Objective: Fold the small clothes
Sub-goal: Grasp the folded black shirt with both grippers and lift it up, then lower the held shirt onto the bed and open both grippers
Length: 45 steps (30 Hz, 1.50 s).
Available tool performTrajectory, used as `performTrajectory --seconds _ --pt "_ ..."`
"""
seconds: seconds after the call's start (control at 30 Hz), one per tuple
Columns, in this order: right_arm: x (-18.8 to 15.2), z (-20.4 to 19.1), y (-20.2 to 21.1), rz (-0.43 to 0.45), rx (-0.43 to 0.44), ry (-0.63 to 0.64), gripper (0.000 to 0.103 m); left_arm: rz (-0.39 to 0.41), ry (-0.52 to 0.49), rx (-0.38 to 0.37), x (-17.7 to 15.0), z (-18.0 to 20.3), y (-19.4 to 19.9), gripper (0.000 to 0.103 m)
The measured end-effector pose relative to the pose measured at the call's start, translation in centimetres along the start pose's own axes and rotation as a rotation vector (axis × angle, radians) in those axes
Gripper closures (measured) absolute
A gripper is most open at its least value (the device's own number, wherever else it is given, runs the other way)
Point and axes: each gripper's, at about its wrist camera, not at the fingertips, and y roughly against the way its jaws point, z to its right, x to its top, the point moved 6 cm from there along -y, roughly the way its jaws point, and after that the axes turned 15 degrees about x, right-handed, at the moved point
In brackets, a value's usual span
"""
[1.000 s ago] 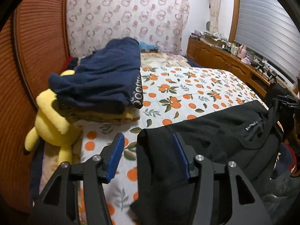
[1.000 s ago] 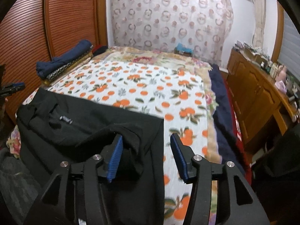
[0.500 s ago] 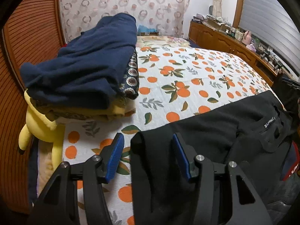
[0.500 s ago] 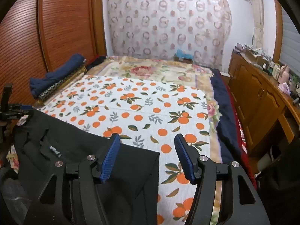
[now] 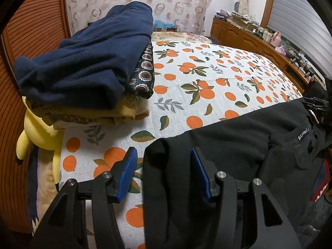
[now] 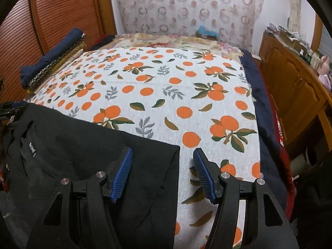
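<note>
- The black garment (image 5: 238,141) has a small white label reading "ULANZI" (letters tiny).
- Left gripper (image 5: 164,166) and right gripper (image 6: 162,166) are open, not pinching; the right jaws have just been opening.
- The garment's lower part is cut off.

My black garment (image 5: 228,141) is matt, soft knit cloth. The bedsheet (image 5: 207,66) under it is a flat woven cotton print. My left hand-held gripper (image 5: 164,174) has ribbed blue rubbery pads (image 5: 127,174), matt black plastic arms and shiny metal pins. The wardrobe door (image 6: 62,10) is ridged varnished wood.
</note>
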Motion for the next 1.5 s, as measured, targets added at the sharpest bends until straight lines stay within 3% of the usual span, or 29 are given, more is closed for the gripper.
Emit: performTrajectory --seconds 0.27,0.3,0.37,0.43,0.5,0.6,0.73,1.0,1.27,1.5 --pt "-0.3 -0.5 -0.6 -0.007 0.007 0.013 0.041 0.006 -0.004 -0.004 0.1 0.0 0.0 0.052" --pt "-0.3 -0.8 -0.6 -0.008 0.011 0.022 0.046 0.008 -0.009 -0.011 0.2 0.2 0.1 0.056" --pt "-0.3 -1.5 -0.7 -0.015 0.042 0.036 0.064 0.009 -0.019 -0.043 0.2 0.6 0.3 0.077" --pt "-0.5 -2.6 -0.8 -0.031 0.076 0.06 0.091 0.007 -0.028 -0.06 0.2 1.2 0.5 0.09" --pt "-0.7 -3.8 -0.7 -0.035 0.077 0.1 0.094 0.034 -0.041 -0.065 0.3 1.6 1.3 0.093" --pt "-0.6 -5.1 1.0 0.017 0.088 0.121 0.095 0.119 -0.015 -0.088 1.3 1.5 4.6 0.094" --pt "1.0 -6.8 6.4 0.14 0.078 0.134 0.096 0.242 0.02 -0.144 3.4 1.1 10.5 0.094" --pt "5.9 -11.5 17.2 0.276 -0.042 0.302 0.096 0.47 -0.042 -0.172 9.6 2.1 21.0 0.094" --pt "9.5 -15.8 27.0 0.442 -0.128 0.428 0.096 0.64 -0.014 -0.144 12.8 -1.6 29.0 0.094" --pt "11.7 -18.1 33.3 0.556 -0.166 0.475 0.096 0.762 0.011 -0.091 14.9 -4.5 34.3 0.094"
